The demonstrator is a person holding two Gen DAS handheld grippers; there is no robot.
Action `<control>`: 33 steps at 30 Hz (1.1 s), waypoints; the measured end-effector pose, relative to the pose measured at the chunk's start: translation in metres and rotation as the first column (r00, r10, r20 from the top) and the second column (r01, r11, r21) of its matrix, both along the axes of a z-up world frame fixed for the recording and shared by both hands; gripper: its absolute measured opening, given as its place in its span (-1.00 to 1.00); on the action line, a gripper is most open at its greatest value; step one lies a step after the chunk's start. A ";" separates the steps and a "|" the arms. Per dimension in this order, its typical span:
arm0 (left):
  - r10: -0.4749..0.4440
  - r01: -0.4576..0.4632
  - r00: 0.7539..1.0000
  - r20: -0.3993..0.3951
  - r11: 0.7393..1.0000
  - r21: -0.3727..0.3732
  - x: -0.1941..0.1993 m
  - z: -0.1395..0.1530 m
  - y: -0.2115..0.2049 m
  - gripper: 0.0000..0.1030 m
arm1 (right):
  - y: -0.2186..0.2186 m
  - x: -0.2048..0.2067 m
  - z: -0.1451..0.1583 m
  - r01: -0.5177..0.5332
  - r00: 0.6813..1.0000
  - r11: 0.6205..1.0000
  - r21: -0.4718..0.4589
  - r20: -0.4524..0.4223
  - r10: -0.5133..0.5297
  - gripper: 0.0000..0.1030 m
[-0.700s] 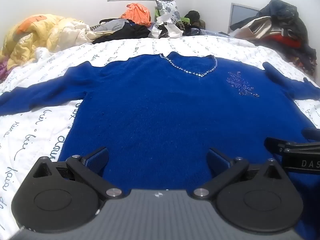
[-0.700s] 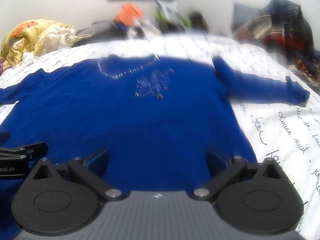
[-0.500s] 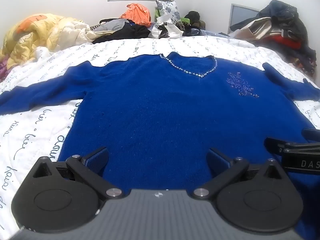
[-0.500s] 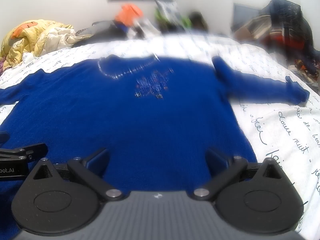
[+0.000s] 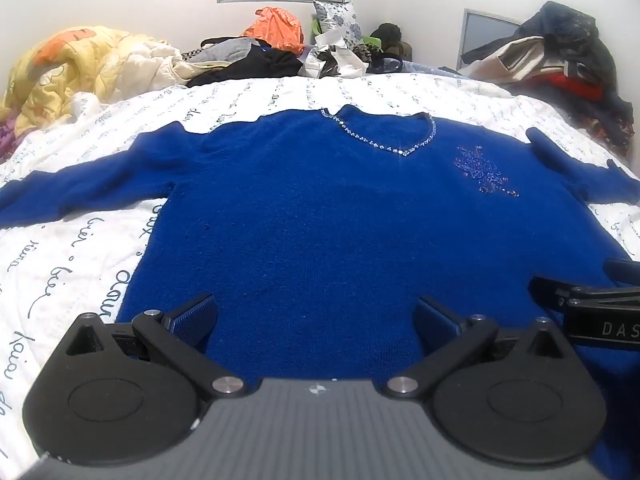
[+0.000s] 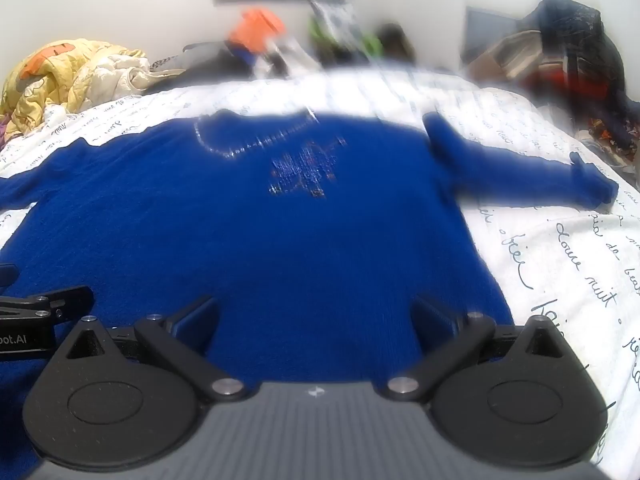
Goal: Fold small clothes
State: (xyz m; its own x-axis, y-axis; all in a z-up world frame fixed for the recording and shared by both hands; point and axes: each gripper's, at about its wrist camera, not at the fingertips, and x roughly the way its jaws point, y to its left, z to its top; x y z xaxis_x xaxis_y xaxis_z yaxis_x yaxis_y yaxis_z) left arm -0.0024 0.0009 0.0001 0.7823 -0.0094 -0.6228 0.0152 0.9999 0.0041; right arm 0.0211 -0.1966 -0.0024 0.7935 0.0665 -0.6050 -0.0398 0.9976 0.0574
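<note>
One royal-blue knitted sweater lies spread flat, front up, on a bed covered with a white sheet printed with dark cursive writing. It is the only garment laid out; it fills the middle of the bed, its hem toward the near edge and its V-neck toward the far edge by the wall. The body's long axis runs from near edge to far edge, while its two sleeves stretch out sideways, one toward the left edge and one toward the right edge. A single row of clear beads trims the neckline, and one sparkly beaded motif sits on the chest just right of the V's point.

Two grippers hover side by side over the hem. The left gripper has its two fingers spread wide apart with nothing between them but the sweater's lower part seen beyond. The right gripper, also with its two fingers fully apart and holding nothing, is over the hem's right part, near the sweater's side edge. Whether any fingertip touches the knit cannot be told.

Along the far edge lie a crumpled yellow quilt at the left corner, a heap of mixed clothes in the middle, and a pile of dark garments at the right.
</note>
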 end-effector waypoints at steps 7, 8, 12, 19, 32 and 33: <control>0.002 -0.002 1.000 0.010 0.999 -0.041 -0.001 0.001 0.005 1.00 | -0.002 -0.004 0.001 -0.001 1.000 1.000 0.005 0.003 0.001 1.00; 0.002 -0.001 1.000 0.008 0.999 -0.034 0.000 0.001 0.003 1.00 | 0.000 -0.003 0.001 -0.003 1.000 1.000 0.000 0.003 0.003 1.00; 0.003 -0.002 1.000 0.009 0.999 -0.036 0.000 0.001 0.003 1.00 | -0.007 -0.003 0.000 -0.001 1.000 1.000 0.011 0.004 0.001 1.00; 0.003 -0.003 1.000 0.010 0.999 -0.040 -0.001 0.002 0.003 1.00 | -0.005 -0.003 0.000 -0.001 1.000 1.000 0.012 0.005 0.001 1.00; 0.003 -0.003 1.000 0.010 0.999 -0.040 -0.001 0.002 0.003 1.00 | -0.005 -0.003 0.000 0.000 1.000 1.000 0.011 0.006 0.000 1.00; 0.003 -0.003 1.000 0.010 0.999 -0.040 -0.001 0.002 0.003 1.00 | -0.005 -0.003 0.000 0.000 1.000 1.000 0.010 0.006 0.000 1.00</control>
State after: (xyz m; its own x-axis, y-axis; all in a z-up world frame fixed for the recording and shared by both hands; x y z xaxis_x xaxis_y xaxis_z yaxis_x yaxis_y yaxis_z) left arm -0.0031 0.0040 0.0017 0.7886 -0.0315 -0.6141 0.0122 0.9993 -0.0356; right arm 0.0178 -0.2012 -0.0025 0.7968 0.0729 -0.5998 -0.0404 0.9969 0.0676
